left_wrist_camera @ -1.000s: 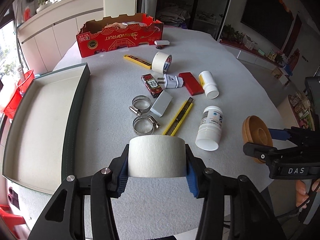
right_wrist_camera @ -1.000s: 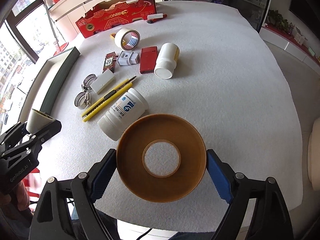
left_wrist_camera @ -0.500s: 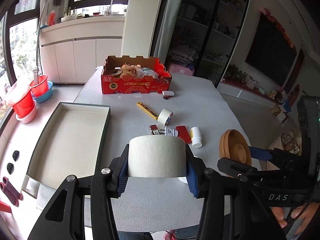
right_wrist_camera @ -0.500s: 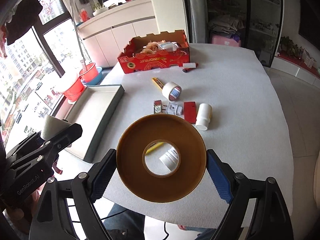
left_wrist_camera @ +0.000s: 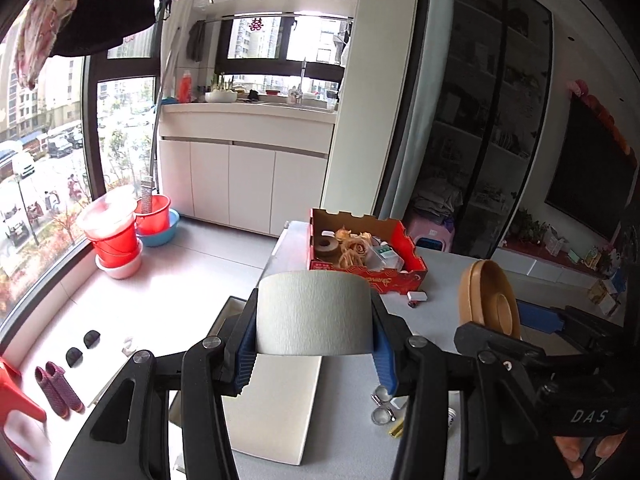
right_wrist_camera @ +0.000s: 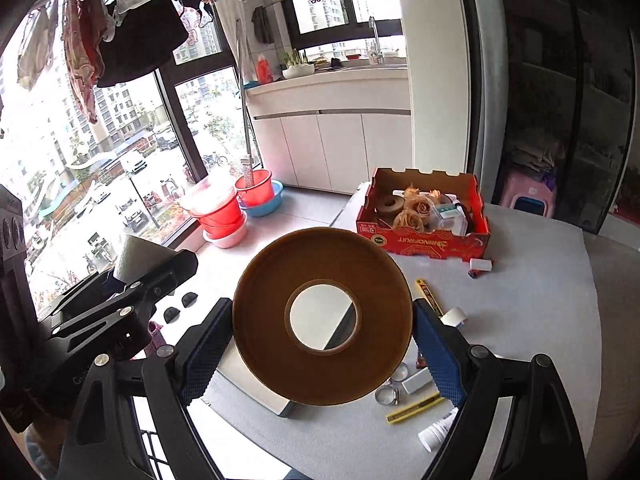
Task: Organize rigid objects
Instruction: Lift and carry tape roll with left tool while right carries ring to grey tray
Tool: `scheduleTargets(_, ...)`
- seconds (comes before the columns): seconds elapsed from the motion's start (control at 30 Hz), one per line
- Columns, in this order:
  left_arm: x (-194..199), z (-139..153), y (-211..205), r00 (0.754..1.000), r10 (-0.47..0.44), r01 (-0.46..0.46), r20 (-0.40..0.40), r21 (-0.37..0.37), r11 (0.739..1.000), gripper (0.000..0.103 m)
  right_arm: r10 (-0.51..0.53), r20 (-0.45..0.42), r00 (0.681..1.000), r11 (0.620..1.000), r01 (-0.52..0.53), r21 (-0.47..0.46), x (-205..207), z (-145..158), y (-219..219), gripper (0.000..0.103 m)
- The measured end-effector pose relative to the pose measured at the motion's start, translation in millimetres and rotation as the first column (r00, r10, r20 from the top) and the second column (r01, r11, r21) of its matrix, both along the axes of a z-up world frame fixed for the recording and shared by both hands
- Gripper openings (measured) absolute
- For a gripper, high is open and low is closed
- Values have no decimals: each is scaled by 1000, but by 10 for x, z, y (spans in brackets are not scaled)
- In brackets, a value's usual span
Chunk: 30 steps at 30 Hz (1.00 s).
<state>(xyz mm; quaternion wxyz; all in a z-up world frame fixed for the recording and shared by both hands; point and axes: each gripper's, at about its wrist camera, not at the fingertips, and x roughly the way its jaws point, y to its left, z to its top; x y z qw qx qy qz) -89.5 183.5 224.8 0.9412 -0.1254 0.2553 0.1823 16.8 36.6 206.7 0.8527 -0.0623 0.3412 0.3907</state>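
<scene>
White tape roll (left_wrist_camera: 314, 312) is showing matt, crepe-like paper; brown tape roll (right_wrist_camera: 322, 316) is looking smooth, glossy plastic film. Each hand-held gripper, left (left_wrist_camera: 314, 354) and right (right_wrist_camera: 322, 354), is showing matt black plastic with ribbed blue pads (right_wrist_camera: 438, 360). Bench (right_wrist_camera: 520, 320) is wearing matt, felt-like grey cloth. Red box (right_wrist_camera: 424, 218) is looking printed cardboard.

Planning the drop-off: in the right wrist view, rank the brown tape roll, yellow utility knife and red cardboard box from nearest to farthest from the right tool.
1. Brown tape roll, clamped in the right tool.
2. Yellow utility knife, lower right on the table.
3. Red cardboard box, far table edge.
</scene>
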Motion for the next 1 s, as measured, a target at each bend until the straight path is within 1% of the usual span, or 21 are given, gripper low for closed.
scheduleTargets(0.07, 15, -19, 180, 998, 58, -58, 1, 21, 998, 52, 18, 7, 1000, 1000, -18, 4, 48, -2, 165, 88)
scheduleTargets(0.13, 56, -98, 364, 994, 113, -112, -13, 35, 993, 52, 30, 1, 1000, 1000, -30, 3, 127, -75, 305, 88)
scheduleTargets(0.2, 125, -242, 526, 986, 161, -159, -41, 47, 986, 52, 36, -25, 999, 999, -36, 4, 230, -200, 433, 88)
scheduleTargets(0.27, 193, -448, 648, 978, 193, -190, -75, 41, 981, 52, 43, -56, 998, 999, -43, 0, 300, -337, 553, 88)
scheduleTargets(0.4, 364, -913, 862, 963, 211, -212, -165, 12, 977, 52, 44, -116, 992, 998, -48, -37, 497, -678, 782, 88)
scheduleTargets(0.53, 545, -1350, 1008, 942, 234, -242, -239, -6, 970, 52, 43, -163, 986, 995, -56, -81, 678, -1052, 1027, 88)
scheduleTargets(0.67, 729, -1717, 1116, 922, 245, -263, -299, -18, 965, 52, 40, -194, 980, 991, -64, -116, 824, -1380, 1246, 88)
scheduleTargets(0.8, 910, -1985, 1197, 904, 253, -276, -344, -20, 961, 52, 34, -243, 969, 988, -68, -136, 960, -1652, 1416, 88)
scheduleTargets(0.87, 980, -2089, 1248, 895, 258, -282, -363, -14, 959, 52, 30, -251, 967, 986, -71, -153, 997, -1744, 1487, 88)
scheduleTargets(1.0, 1085, -2275, 1322, 886, 252, -283, -390, -21, 959, 52, 12, -265, 964, 982, -61, -178, 1073, -1900, 1561, 88)
